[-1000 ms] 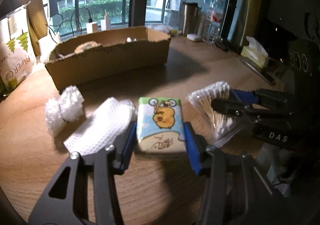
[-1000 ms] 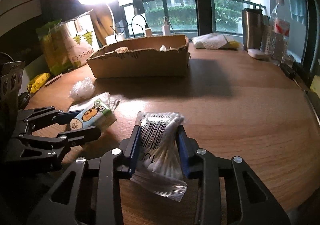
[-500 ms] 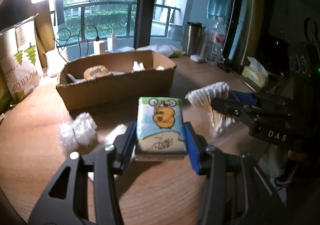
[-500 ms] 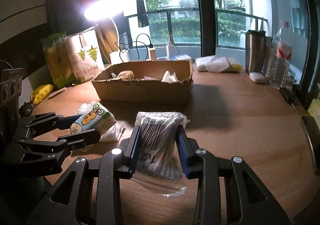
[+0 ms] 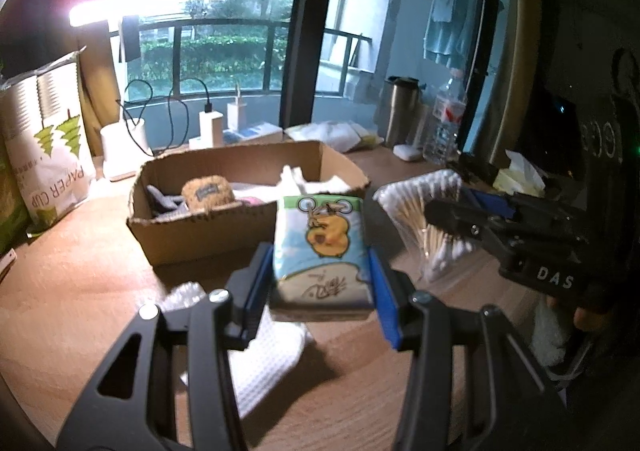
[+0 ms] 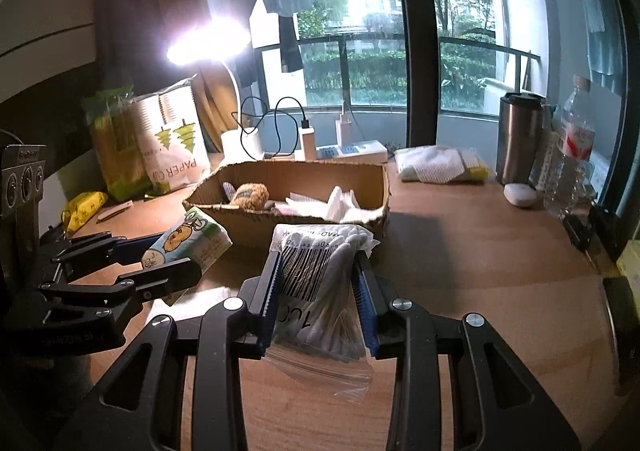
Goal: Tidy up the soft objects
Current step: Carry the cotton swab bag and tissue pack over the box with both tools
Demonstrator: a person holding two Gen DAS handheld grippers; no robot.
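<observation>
My left gripper (image 5: 318,275) is shut on a tissue pack (image 5: 322,247) with a cartoon print and holds it above the table, just in front of the cardboard box (image 5: 208,227). The pack also shows in the right wrist view (image 6: 188,239). My right gripper (image 6: 318,291) is shut on a clear bag of cotton swabs (image 6: 320,283), lifted near the box (image 6: 372,219). The bag also shows in the left wrist view (image 5: 424,211). The box holds a brown plush toy (image 5: 208,193) and white soft items (image 6: 340,203).
A white cloth (image 5: 264,363) and a crumpled plastic wrap (image 5: 184,291) lie on the wooden table below my left gripper. A paper cup bag (image 5: 52,147), a lamp (image 6: 208,41), chargers, a steel tumbler (image 6: 518,135) and a water bottle (image 6: 572,159) stand along the back.
Both grippers have risen off the table with their loads and moved towards the cardboard box. The box's inside now shows.
</observation>
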